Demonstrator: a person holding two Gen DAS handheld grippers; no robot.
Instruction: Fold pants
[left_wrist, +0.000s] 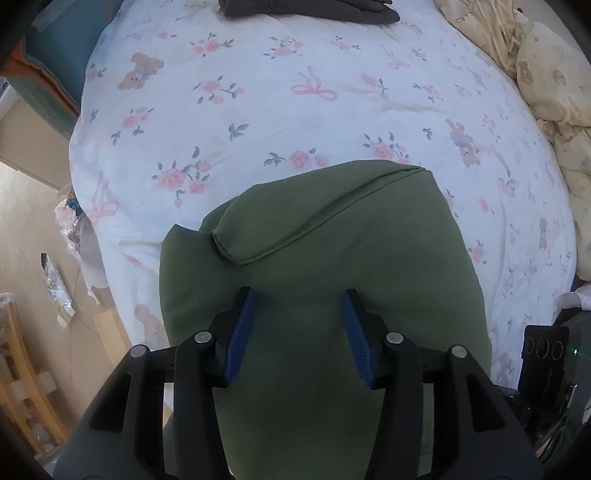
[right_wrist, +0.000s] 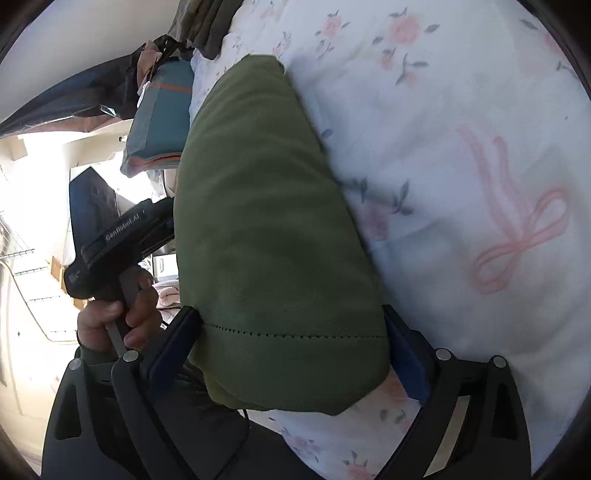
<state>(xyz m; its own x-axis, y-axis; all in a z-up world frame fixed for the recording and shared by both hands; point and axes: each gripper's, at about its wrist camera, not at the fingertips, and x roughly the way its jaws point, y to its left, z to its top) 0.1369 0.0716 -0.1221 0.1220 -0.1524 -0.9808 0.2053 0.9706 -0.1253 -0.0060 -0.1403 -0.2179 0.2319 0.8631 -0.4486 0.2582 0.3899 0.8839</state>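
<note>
The green pants (left_wrist: 325, 258) lie folded in layers on the floral bed sheet (left_wrist: 258, 110), with a hem fold on top. My left gripper (left_wrist: 298, 299) is open above the near part of the pants, its blue pads (left_wrist: 242, 332) apart and holding nothing. In the right wrist view the pants (right_wrist: 266, 229) run as a thick folded bundle along the sheet's edge. My right gripper (right_wrist: 291, 325) is open wide, with the stitched end of the bundle lying between its fingers (right_wrist: 173, 343).
A dark folded garment (left_wrist: 310, 9) lies at the far side of the bed. A cream quilt (left_wrist: 546, 74) is bunched at the right. The bed's left edge drops to a cluttered floor (left_wrist: 37, 258). The hand holding the left gripper's handle (right_wrist: 114, 254) shows at left.
</note>
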